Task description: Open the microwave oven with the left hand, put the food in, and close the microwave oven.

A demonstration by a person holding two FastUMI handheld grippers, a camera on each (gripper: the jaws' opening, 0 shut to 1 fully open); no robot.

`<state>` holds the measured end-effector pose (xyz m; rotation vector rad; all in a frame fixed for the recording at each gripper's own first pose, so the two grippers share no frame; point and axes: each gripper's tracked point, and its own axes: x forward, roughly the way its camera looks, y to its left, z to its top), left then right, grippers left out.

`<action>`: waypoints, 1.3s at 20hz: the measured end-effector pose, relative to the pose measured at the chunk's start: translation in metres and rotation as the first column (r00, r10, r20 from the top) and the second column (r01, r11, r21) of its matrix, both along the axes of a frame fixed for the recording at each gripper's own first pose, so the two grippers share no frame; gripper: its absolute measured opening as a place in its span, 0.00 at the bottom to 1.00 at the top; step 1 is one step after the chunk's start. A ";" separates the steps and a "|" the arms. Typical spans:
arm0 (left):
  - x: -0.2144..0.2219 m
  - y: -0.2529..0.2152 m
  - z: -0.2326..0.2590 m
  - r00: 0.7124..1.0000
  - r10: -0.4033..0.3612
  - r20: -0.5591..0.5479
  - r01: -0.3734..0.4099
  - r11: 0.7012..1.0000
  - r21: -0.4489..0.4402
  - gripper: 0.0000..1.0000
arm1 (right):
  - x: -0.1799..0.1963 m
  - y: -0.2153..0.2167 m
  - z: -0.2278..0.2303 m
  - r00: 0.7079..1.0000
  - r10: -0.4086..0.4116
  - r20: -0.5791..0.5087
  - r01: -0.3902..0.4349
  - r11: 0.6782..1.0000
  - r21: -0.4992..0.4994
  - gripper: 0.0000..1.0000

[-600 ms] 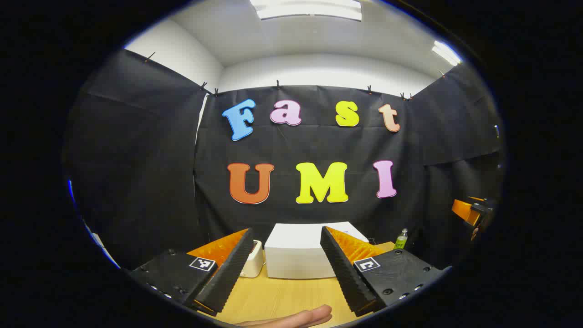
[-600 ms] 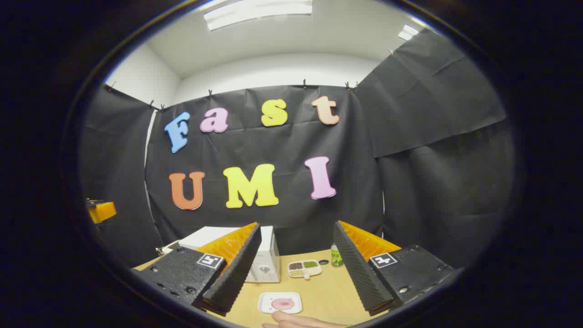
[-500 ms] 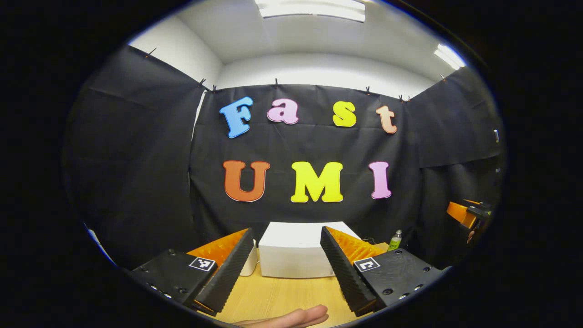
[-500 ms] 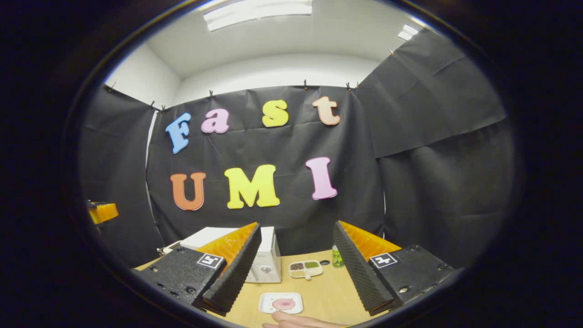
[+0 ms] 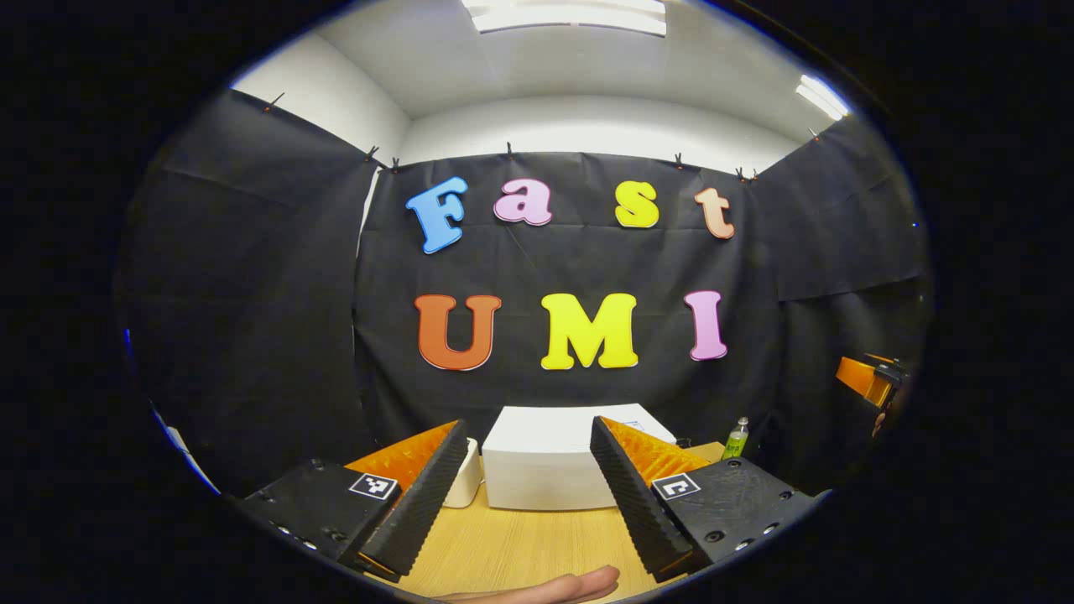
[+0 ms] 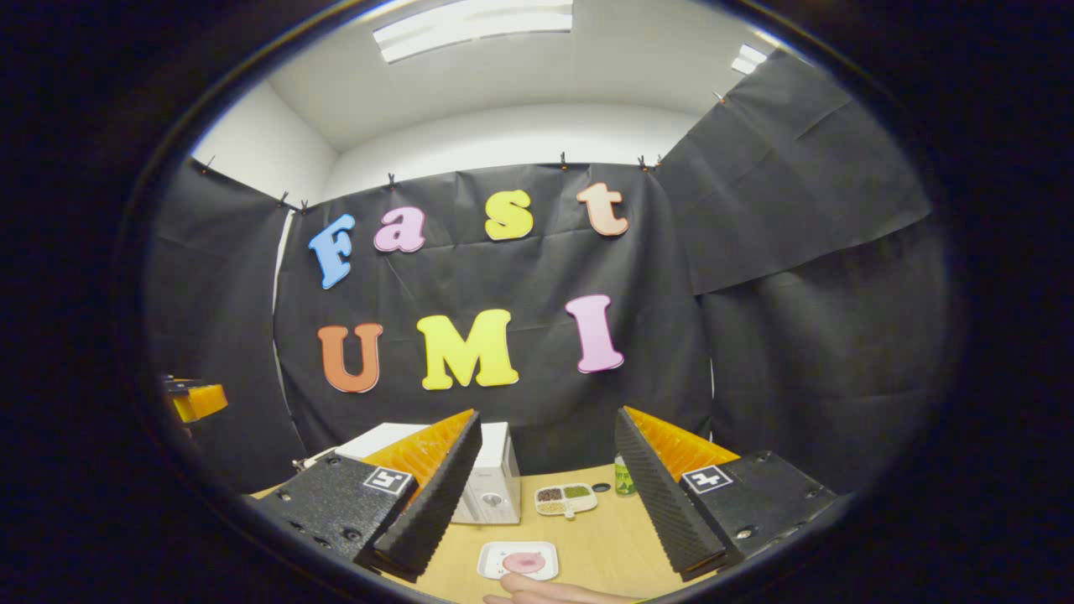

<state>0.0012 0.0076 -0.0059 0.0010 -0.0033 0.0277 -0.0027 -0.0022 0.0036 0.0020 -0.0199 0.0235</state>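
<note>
both tongs released, left (image 5: pixel 524 503) and right (image 6: pixel 541 507). microwave (image 5: pixel 550 457) at 12 o'clock between the left fingers, long axis crosswise, door side facing them. plate (image 6: pixel 518 559) of pink food (image 6: pixel 525 562) at 6 o'clock; divided dish (image 6: pixel 565 498) holds grains, on the surface (image 6: pixel 600 545).

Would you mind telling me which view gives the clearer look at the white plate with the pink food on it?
The right gripper view: the white plate with pink food lies on the wooden table between that open tool's fingers, in front of the white microwave oven. The left gripper view faces the oven's side instead.
</note>
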 end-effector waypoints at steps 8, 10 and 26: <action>0.004 0.007 -0.010 1.000 -0.012 -0.006 0.012 0.999 0.039 0.94 | 0.006 -0.003 -0.003 1.000 0.014 -0.006 -0.014 1.000 0.003 0.94; 0.006 0.005 -0.013 1.000 -0.021 -0.004 0.021 0.999 0.044 0.94 | 0.008 -0.006 -0.005 1.000 0.017 -0.003 -0.017 1.000 -0.002 0.94; 0.118 -0.064 -0.112 0.995 -0.039 -0.092 0.037 0.999 -0.027 0.95 | 0.044 -0.051 -0.042 0.999 0.022 -0.028 -0.021 0.999 0.028 0.94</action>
